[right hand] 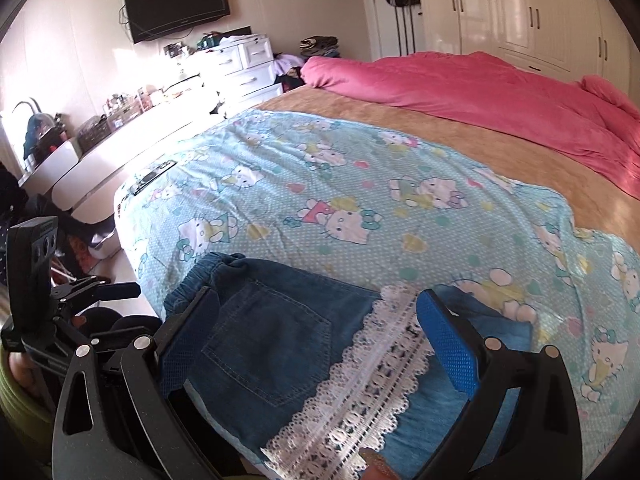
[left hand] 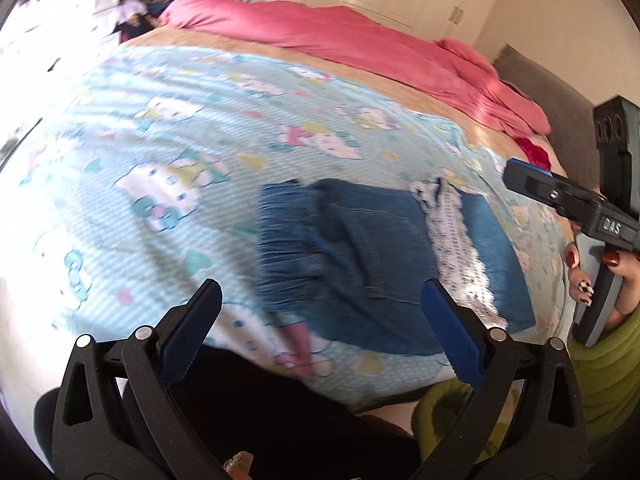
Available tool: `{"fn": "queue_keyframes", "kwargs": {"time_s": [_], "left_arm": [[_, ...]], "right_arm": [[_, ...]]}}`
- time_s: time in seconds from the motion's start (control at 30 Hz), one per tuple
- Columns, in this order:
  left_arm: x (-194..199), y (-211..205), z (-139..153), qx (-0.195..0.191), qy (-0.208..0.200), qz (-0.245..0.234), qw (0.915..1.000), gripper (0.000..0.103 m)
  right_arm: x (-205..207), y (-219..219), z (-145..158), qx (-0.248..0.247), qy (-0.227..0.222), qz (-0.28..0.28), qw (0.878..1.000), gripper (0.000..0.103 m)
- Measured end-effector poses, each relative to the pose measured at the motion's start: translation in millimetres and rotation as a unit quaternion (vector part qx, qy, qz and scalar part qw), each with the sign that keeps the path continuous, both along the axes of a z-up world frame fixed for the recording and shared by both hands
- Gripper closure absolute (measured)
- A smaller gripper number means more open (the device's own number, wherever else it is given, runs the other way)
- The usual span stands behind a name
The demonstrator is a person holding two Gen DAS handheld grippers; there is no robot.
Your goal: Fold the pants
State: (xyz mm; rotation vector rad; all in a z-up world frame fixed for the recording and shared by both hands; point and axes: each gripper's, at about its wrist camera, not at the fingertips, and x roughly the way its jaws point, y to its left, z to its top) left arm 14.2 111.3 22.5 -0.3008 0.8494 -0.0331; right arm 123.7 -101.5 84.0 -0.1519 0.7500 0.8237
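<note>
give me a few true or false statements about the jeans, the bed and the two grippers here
1. The denim pants lie folded into a compact bundle near the bed's edge. True.
2. A white lace trim runs across the pants. True.
3. The right gripper is clamped on the pants. False: its jaws stand wide open, with the pants showing between them.
4. The pants rest on the pink duvet. False: they lie on the light blue cartoon-cat sheet; the duvet is bunched at the far side.
5. The left gripper has its jaws open and holds nothing. True.
6. The television is showing a picture. False: its screen is dark.
</note>
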Motion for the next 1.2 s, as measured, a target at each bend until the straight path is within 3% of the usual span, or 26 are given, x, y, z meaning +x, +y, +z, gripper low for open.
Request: {"fn": "queue_keyframes", "kwargs": {"time_s": [0.4, 0.43, 0.57, 0.63, 0.9, 1.07, 1.1, 1.17, 1.2], "left_arm": [[10.2, 16.3, -34.7, -0.046, 0.035, 0.013, 0.9982, 0.01], [11.6, 13.9, -35.9, -0.048, 0.034, 0.007, 0.9982, 0.013], [17.1, 7.7, -40.6, -0.05, 0.033, -0.01, 0.9982, 0.046], [20.0, 6.2, -46.3, -0.053, 0.04, -0.017, 0.9976, 0.054], [26.1, 5.1, -52.7, -0.055, 0.044, -0.02, 0.9973, 0.055], [26.7, 6.8, -55.9, -0.059, 0.045, -0.021, 0.9971, 0.054], [26.7, 6.7, -56.4, -0.06, 0.045, -0.021, 0.997, 0.054], [28.1, 7.0, -57.4, -0.061, 0.044, -0.021, 0.9969, 0.051], [28.5, 8.1, -58.2, -0.064, 0.044, -0.021, 0.9968, 0.05]], "right_arm": [[16.9, 78.5, -19.1, -0.052, 0.03, 0.098, 0.993, 0.005], [18.5, 87.0, -22.8, -0.059, 0.037, 0.111, 0.991, 0.005], [22.5, 113.5, -36.6, -0.081, 0.054, 0.146, 0.984, 0.005], [24.4, 123.7, -43.3, -0.093, 0.059, 0.155, 0.982, 0.005], [29.1, 163.0, -68.0, -0.119, 0.084, 0.201, 0.969, 0.005], [38.6, 177.8, -89.1, -0.117, 0.127, 0.214, 0.961, 0.005], [39.7, 178.9, -92.3, -0.113, 0.135, 0.216, 0.96, 0.013], [38.4, 179.0, -97.3, -0.1, 0.148, 0.235, 0.955, 0.054], [36.6, 178.3, -96.5, -0.097, 0.145, 0.236, 0.956, 0.056]]}}
